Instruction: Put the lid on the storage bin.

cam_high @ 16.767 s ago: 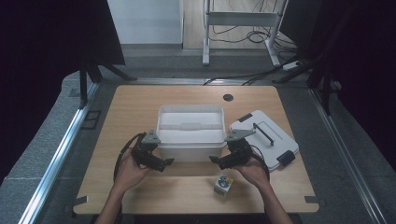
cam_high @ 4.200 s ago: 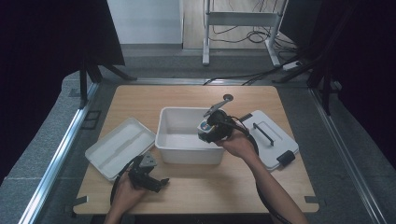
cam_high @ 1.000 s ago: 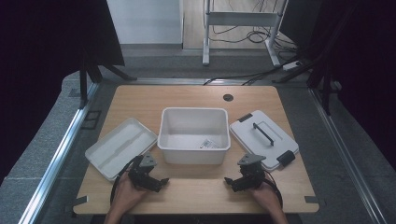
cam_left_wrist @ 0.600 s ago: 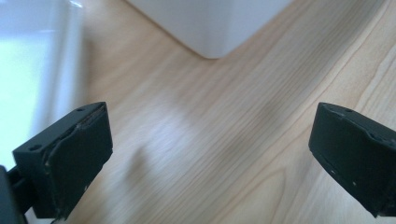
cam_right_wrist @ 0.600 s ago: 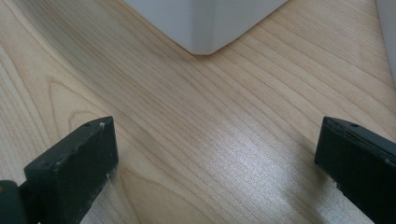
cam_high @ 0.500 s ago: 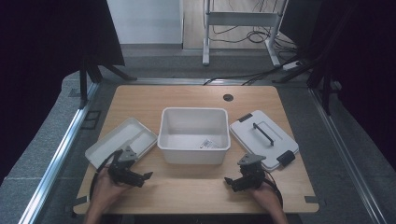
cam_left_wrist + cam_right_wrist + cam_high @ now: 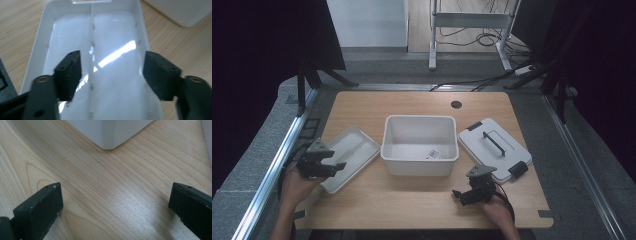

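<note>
A white open bin stands mid-table with a small item on its floor. Left of it a white lid lies upside down. My left gripper hovers over that lid's near end. In the left gripper view the lid's ribbed inside lies beneath the half-open jaws, which have just been closing with nothing gripped between them. My right gripper rests near the front edge, right of centre. Its jaws stand wide open over bare wood, facing a corner of the bin.
A second white lid with a black handle and a black latch lies right of the bin. The wooden table has a cable hole at the back. Metal rails run along both sides, with dark floor beyond.
My left hand has moved left and away from the front edge, rising over the upside-down lid. Its jaws now stand narrower. The right hand has stayed still.
</note>
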### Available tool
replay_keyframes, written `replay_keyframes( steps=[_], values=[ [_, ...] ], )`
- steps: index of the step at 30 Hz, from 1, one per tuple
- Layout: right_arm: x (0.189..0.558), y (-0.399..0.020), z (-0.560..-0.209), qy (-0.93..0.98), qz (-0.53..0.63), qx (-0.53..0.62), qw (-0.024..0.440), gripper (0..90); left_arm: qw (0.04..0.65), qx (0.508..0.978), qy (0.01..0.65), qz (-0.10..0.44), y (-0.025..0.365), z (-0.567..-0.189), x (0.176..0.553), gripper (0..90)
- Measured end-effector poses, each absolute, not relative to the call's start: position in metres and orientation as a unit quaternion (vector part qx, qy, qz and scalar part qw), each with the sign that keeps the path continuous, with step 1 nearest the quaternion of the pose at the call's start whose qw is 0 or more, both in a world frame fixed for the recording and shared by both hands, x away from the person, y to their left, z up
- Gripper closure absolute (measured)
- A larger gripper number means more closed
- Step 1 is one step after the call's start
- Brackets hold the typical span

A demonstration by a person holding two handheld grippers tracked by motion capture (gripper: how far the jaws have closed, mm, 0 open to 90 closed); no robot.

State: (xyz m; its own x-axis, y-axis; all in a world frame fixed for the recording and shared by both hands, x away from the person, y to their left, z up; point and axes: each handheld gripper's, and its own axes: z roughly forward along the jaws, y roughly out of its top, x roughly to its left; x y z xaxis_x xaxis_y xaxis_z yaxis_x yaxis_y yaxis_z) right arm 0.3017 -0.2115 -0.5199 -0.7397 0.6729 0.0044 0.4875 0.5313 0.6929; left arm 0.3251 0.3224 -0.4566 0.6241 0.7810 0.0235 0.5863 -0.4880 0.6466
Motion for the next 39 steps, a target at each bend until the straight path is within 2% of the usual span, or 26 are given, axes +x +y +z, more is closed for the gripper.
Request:
replay_keyframes(
  steps=[4,5,7,14,18,19,20,27,39],
  values=[
    [0.302,-0.211,-0.520,0.864,0.349,0.337,0.133,0.0,0.302,0.847,0.414,0.142,0.330,-0.467,0.345,52.3],
    [0.302,-0.211,-0.520,0.864,0.349,0.337,0.133,0.0,0.302,0.847,0.416,0.138,0.331,-0.470,0.349,52.3],
    [0.302,-0.211,-0.520,0.864,0.349,0.337,0.133,0.0,0.292,0.851,0.416,0.129,0.331,-0.476,0.359,59.6],
    [0.302,-0.211,-0.520,0.864,0.349,0.337,0.133,0.0,0.256,0.866,0.412,0.119,0.326,-0.488,0.371,74.7],
    [0.302,-0.211,-0.520,0.864,0.349,0.337,0.133,0.0,0.266,0.870,0.404,0.095,0.326,-0.494,0.374,81.7],
    [0.302,-0.211,-0.520,0.864,0.349,0.337,0.133,0.0,0.268,0.871,0.400,0.095,0.326,-0.494,0.374,87.4],
    [0.302,-0.211,-0.520,0.864,0.349,0.337,0.133,0.0,0.261,0.875,0.394,0.102,0.326,-0.493,0.374,88.9],
    [0.302,-0.211,-0.520,0.864,0.349,0.337,0.133,0.0,0.271,0.883,0.368,0.103,0.334,-0.482,0.376,89.3],
    [0.302,-0.211,-0.520,0.864,0.349,0.337,0.133,0.0,0.278,0.912,0.282,0.106,0.355,-0.428,0.377,89.3]
  ],
)
